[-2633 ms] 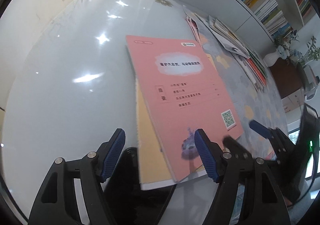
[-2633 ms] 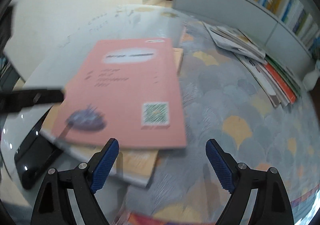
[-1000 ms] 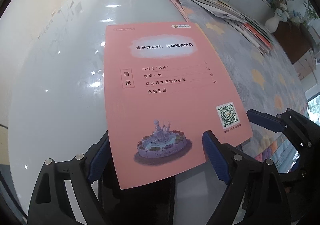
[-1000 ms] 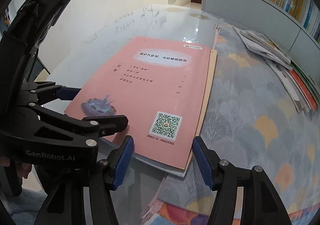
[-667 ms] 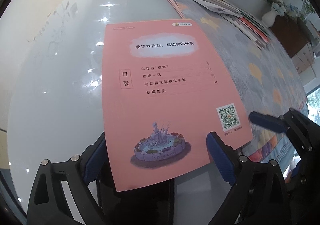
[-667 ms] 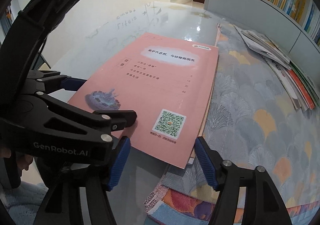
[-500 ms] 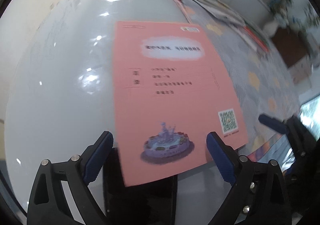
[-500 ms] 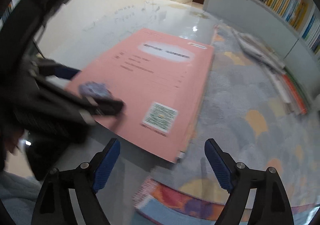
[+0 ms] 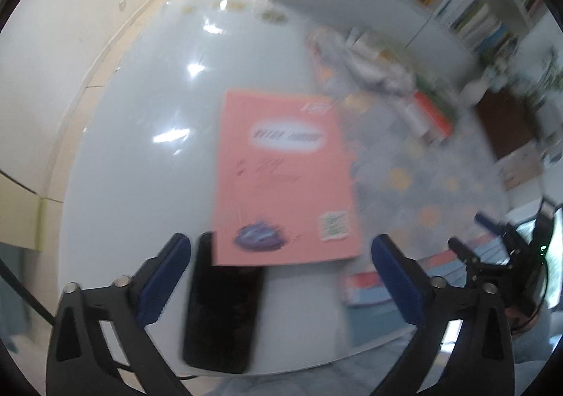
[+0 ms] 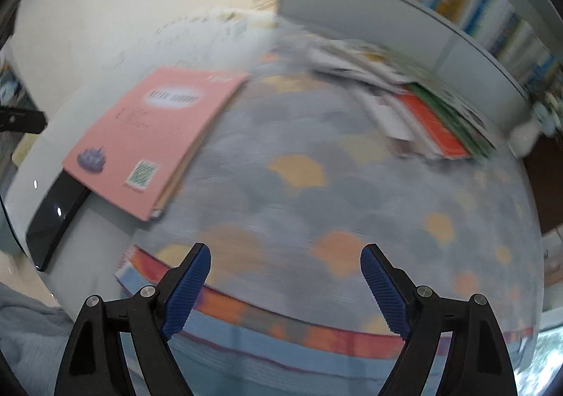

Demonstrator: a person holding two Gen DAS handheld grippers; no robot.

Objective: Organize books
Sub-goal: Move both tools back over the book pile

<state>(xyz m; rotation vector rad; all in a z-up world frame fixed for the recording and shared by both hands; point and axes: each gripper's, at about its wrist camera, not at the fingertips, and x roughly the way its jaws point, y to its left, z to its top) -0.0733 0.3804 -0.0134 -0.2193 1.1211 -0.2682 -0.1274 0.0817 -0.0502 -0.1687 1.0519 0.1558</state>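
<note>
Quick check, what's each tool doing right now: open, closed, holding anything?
Left tool: open, holding nothing; the pink book lies on the table ahead of it.
Right tool: open, holding nothing, above the patterned cloth.

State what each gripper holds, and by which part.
Nothing. The left gripper and right gripper are both open and empty; the pink paperback book lies flat on the stack.

pink book (image 10: 151,135), patterned mat (image 10: 316,192), parted tongs (image 10: 285,287)
</note>
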